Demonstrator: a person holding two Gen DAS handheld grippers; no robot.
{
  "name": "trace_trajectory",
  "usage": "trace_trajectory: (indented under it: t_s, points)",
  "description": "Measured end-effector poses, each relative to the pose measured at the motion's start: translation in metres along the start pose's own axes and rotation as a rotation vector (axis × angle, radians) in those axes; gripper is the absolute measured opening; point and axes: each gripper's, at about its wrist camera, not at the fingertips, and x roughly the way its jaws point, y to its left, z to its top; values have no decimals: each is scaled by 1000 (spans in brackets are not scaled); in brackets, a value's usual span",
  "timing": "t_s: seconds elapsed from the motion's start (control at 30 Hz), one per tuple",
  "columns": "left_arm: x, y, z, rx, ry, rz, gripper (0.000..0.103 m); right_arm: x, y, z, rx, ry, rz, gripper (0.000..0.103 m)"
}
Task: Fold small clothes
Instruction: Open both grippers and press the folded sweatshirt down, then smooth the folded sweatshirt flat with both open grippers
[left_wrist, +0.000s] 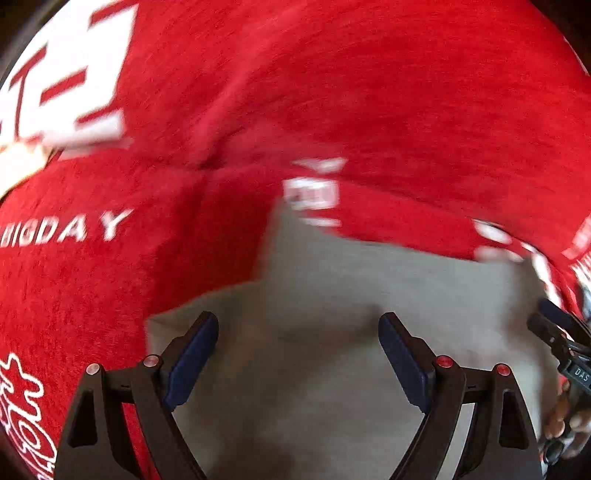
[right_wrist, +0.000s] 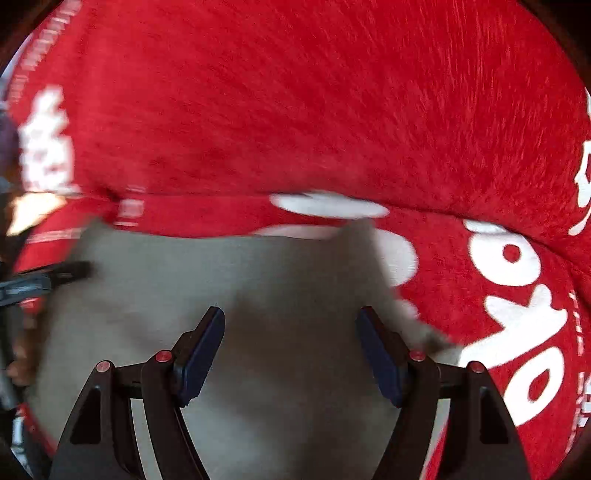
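Left wrist view: one left gripper (left_wrist: 298, 343) points down at one grey cloth (left_wrist: 332, 295). Its two dark-padded jaws stand wide apart, with nothing between them and no pad touching fabric. The grey cloth lies directly below and ahead of the jaws. One red blanket (left_wrist: 332, 92) with white printing surrounds the cloth ahead of the jaws and to their left; a folded red edge with white marks crosses just beyond the cloth. White lettering reading BIGDAY sits to the left of the jaws. At the right border of this view, part of the right gripper (left_wrist: 557, 332) shows beside the cloth, with a person's fingers (left_wrist: 565, 417) below it.

Right wrist view: one right gripper (right_wrist: 290, 349) also points down over the grey cloth (right_wrist: 184, 280). Its two jaws are parted, empty, and clear of the fabric. The red blanket (right_wrist: 295, 92) fills the area ahead of the jaws and to their right, where large white letters appear. One tip of the left gripper (right_wrist: 55, 275) enters at the left border, near the cloth's edge. Both views are motion-blurred; the garment type of the grey cloth cannot be determined.
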Motion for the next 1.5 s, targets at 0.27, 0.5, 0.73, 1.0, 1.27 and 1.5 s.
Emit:
trace_trajectory:
  t_s: [0.27,0.5,0.73,1.0,1.27,1.5]
  points:
    - [-13,49,-6,-98,-41,18,89,-17,-81,-14,308,-21,-117,78]
    - [-72,29,-25,-41,-189,14,89,-71,-14,-38,148,-128,-113,80]
    - [-14,-21,-10,100,-52,38,89,-28,40,-46,50,-8,-97,80]
    - [-54,65,-19,-105,-141,106,101,-60,0,-65,122,-48,-280,81]
    - [-92,4,-100,106,-210,58,101,-56,110,-71,-39,-52,-123,82]
    - [-70,61,-113,-64,-108,35,103,-56,40,-89,100,-44,-144,82]
